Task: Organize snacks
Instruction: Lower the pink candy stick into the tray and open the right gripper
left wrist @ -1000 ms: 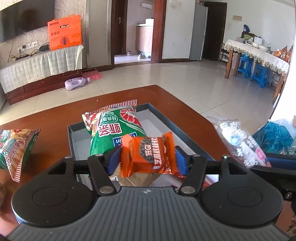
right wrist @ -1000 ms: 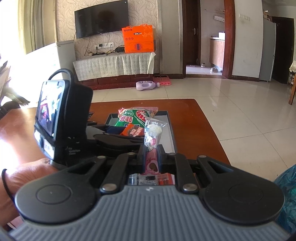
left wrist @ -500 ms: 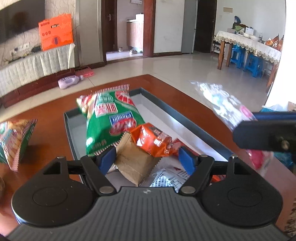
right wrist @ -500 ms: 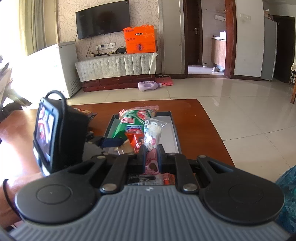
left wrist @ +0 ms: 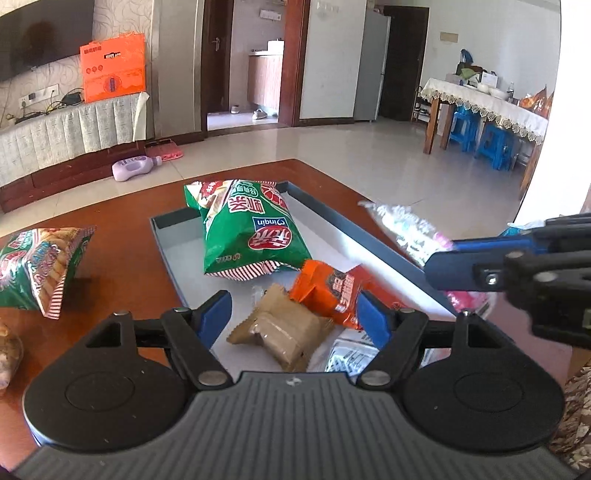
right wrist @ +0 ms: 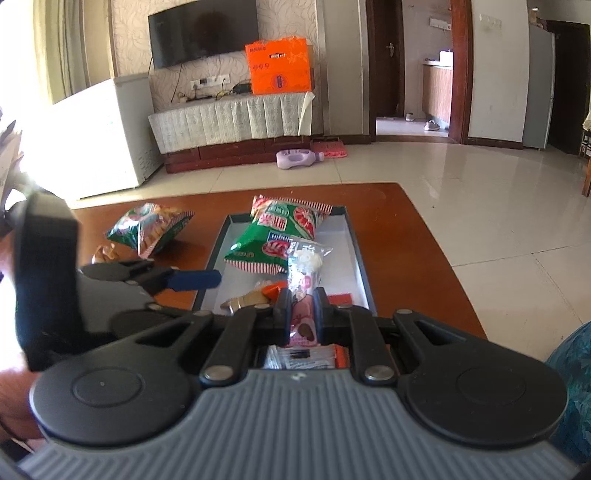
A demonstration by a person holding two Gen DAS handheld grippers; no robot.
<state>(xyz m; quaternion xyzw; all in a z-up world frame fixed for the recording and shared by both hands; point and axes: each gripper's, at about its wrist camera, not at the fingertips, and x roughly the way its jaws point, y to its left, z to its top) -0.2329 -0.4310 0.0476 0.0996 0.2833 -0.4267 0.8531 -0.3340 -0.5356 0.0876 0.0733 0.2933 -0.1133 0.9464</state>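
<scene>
Your left gripper (left wrist: 293,314) hung open over the tray (left wrist: 373,230); your right gripper (right wrist: 301,314) clenched a pink snack packet (right wrist: 301,291).

Home living room: television (right wrist: 202,31), dining table (left wrist: 484,101)

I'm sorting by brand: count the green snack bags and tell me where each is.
2. One green bag lies in the tray at its far end. The other green bag lies on the table, left of the tray. More could sit out of view.
</scene>
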